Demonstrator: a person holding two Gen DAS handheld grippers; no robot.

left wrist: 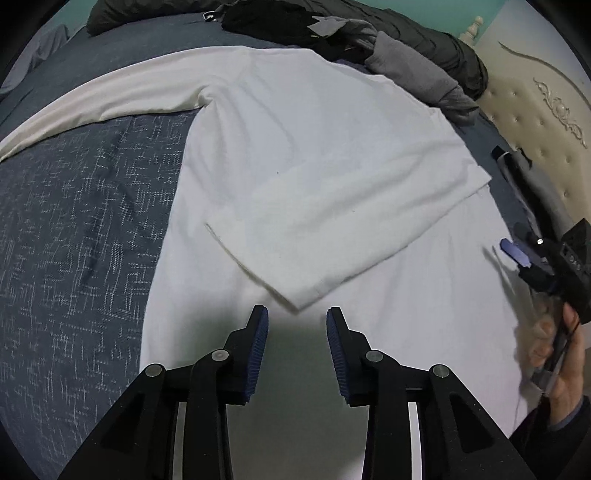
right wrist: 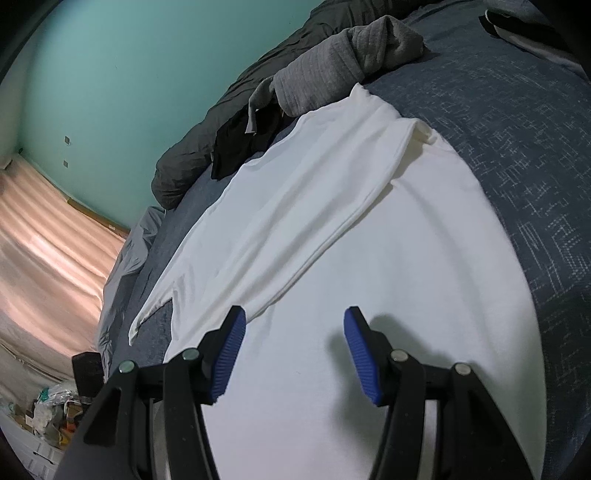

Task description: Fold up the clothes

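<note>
A white long-sleeved shirt lies flat on the blue patterned bed cover. One sleeve is folded across the body, and its cuff ends just ahead of my left gripper. That gripper is open above the shirt with nothing between its pads. The other sleeve stretches out to the left. In the right wrist view my right gripper hovers open over the shirt, beside the folded sleeve. A hand holds the right gripper at the right edge of the left wrist view.
A grey garment and dark clothes are piled along the bed's far side. A cream tufted headboard stands at the right. Beyond the bed are a green wall, the floor and some clutter.
</note>
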